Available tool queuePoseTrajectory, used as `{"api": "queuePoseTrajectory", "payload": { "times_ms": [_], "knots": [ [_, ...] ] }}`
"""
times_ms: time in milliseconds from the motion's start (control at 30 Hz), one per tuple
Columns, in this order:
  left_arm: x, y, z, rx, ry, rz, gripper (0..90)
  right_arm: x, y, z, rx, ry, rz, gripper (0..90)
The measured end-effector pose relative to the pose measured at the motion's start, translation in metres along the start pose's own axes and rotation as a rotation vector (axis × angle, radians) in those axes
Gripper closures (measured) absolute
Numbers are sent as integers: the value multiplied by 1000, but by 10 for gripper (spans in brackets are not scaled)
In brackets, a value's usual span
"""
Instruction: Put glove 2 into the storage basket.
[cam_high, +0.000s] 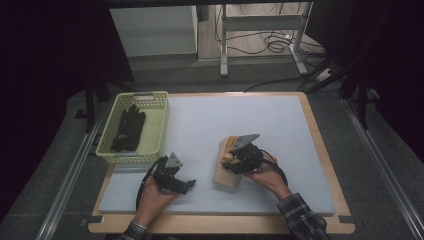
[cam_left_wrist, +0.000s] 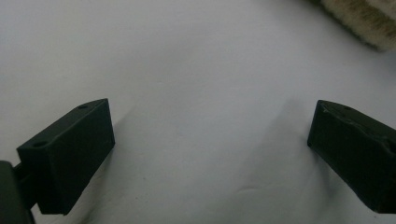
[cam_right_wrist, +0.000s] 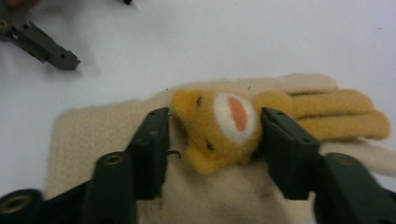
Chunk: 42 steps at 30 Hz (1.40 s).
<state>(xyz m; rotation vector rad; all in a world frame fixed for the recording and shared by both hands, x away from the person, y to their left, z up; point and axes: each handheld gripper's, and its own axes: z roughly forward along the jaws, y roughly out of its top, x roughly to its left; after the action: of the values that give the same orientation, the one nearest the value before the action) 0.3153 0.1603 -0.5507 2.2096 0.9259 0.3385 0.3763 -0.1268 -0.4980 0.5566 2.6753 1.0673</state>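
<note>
The right gripper straddles the cream glove's bear patch unclamped — it should pinch deep, centred.

Fuzzy cream knit glove with a plush yellow animal face between the matt black plastic jaws of the right gripper; beneath it a smooth matt white mat; woven-look glossy plastic basket

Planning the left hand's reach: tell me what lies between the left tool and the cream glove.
Nothing: in the high view only bare white mat separates the left tool from the cream glove. The left gripper view shows the same bare mat.
</note>
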Motion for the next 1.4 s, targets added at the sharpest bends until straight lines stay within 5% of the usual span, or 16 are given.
{"api": "queuePoseTrajectory", "payload": {
  "times_ms": [267,533,733,1000,1400],
  "knots": [
    [0,0,0,-1,0,0,7,-10,3,-26,-55,-71,72,337],
    [0,0,0,0,0,0,8,-20,-19,-45,-46,-114,161,698],
    [0,0,0,0,-1,-2,8,-14,-40,-42,-20,-100,189,857],
    [0,0,0,0,-1,-2,8,3,-64,-32,-10,-35,206,883],
    [0,0,0,0,-1,-2,8,17,-58,-13,-26,12,191,882]
  ]
}}
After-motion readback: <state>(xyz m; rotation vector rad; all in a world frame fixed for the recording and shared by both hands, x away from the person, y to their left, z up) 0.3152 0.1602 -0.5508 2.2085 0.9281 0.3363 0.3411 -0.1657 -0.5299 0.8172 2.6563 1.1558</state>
